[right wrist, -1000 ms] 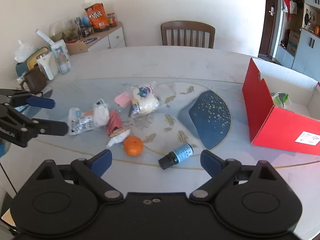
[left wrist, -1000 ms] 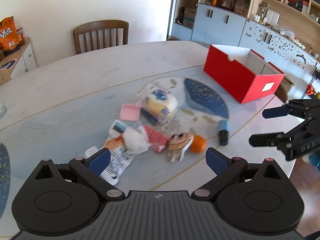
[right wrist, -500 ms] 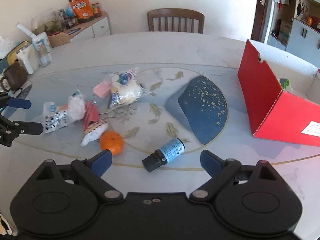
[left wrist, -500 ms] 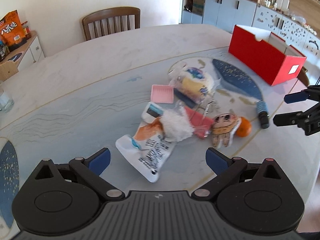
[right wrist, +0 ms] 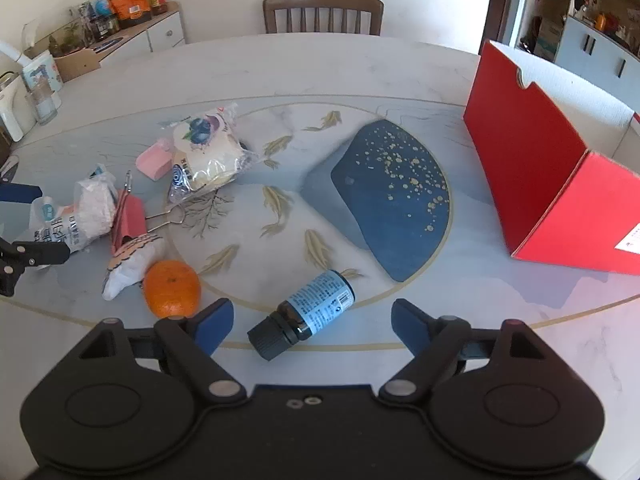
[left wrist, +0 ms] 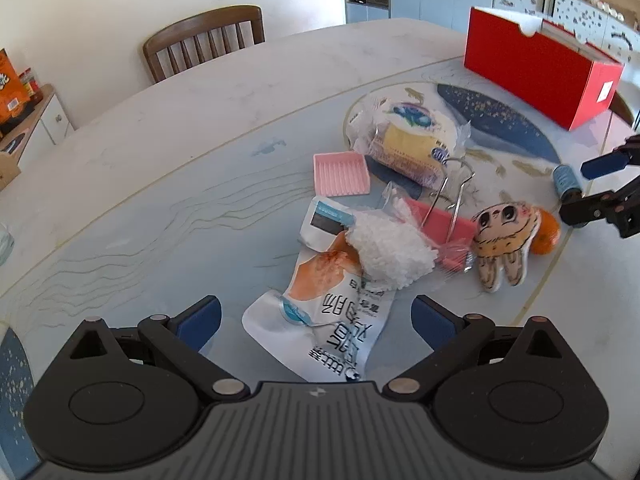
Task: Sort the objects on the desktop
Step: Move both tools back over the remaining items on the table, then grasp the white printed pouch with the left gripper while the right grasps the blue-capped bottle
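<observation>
The right gripper (right wrist: 312, 320) hangs over the near edge of the desk (right wrist: 360, 60), its blue-padded jaws closing with the bottle (right wrist: 304, 314) lying between them but not yet pinched. The bottle is small dark glass with a ribbed black cap and a pale blue label, on its side. Just left of it sits a round, dimpled orange (right wrist: 172, 288), touching a flat plush doll (right wrist: 132, 260) with a drawn face.

The left gripper (left wrist: 316, 322) stands released above a glossy white pouch (left wrist: 320, 312) with an orange patch and dark print; the pouch's lower end lies between the pads, untouched. On the pouch rests a crinkled bag of white granules (left wrist: 388, 252). Against that leans a red binder clip (left wrist: 444, 228) with wire handles. Beyond are a pink ribbed tray (left wrist: 340, 174) and a clear-wrapped cake (left wrist: 404, 140) with a blueberry picture, both near the desk's middle.

The desk is smooth pale marble with gold fish and a dark blue, gold-flecked patch (right wrist: 388, 196). At its right edge stands an open red cardboard box (right wrist: 540, 168) with a white inside; its contents are hidden from here, perhaps nothing. A slatted wooden chair (right wrist: 322, 12) stands at the far edge, and a cluttered sideboard (right wrist: 132, 40) beyond the far left corner.
</observation>
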A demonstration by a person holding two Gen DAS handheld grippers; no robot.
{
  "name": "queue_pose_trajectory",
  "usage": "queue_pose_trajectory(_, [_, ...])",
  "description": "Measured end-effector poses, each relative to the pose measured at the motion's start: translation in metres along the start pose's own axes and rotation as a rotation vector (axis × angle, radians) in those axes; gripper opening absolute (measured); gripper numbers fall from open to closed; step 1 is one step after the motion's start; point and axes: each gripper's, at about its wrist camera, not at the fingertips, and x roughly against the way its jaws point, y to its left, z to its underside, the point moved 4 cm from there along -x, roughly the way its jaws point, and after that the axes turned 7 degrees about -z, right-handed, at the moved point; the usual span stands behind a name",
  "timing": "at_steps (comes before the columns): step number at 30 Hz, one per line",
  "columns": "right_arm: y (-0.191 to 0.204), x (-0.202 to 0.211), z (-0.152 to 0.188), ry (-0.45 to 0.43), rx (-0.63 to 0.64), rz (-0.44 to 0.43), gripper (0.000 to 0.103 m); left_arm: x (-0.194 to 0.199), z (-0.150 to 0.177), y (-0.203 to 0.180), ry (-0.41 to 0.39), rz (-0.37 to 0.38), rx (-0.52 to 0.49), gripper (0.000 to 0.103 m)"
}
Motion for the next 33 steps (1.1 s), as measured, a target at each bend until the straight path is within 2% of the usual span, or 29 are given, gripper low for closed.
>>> queue_pose_trajectory(4, [0.001,-0.006,0.001,0.012,-0.005,0.006,0.085,-0.007,0.002,0.000,0.007,-0.004,-0.023,0.101])
queue_pose_trajectory(10, [0.004,-0.011,0.002,0.026,-0.011,0.013,0.083,-0.013,0.000,0.005,0.020,0.035,0.016,0.099])
queue_pose_trajectory(16, [0.007,-0.012,0.001,0.017,-0.002,0.019,0.081,-0.009,-0.001,0.000,0.020,0.091,0.026,0.076])
queue_pose_trajectory(18, [0.009,-0.012,0.000,0.012,0.005,0.018,0.081,-0.007,-0.002,-0.003,0.018,0.096,0.016,0.064])
queue_pose_trajectory(21, [0.013,-0.012,0.000,0.005,0.013,0.015,0.078,-0.004,-0.003,-0.008,0.019,0.099,-0.002,0.058])
queue_pose_trajectory(25, [0.016,-0.012,-0.001,-0.004,0.014,0.015,0.076,-0.001,-0.003,-0.012,0.019,0.076,-0.010,0.057])
queue_pose_trajectory(26, [0.017,-0.012,0.000,-0.007,0.014,0.016,0.075,0.000,-0.002,-0.012,0.019,0.070,-0.011,0.057])
queue_pose_trajectory(31, [0.020,-0.008,0.002,-0.024,0.025,0.010,0.050,0.007,0.006,-0.010,0.029,0.055,0.002,0.056])
queue_pose_trajectory(33, [0.020,-0.006,0.003,-0.026,0.025,0.010,0.045,0.012,0.008,-0.009,0.036,0.040,0.011,0.055])
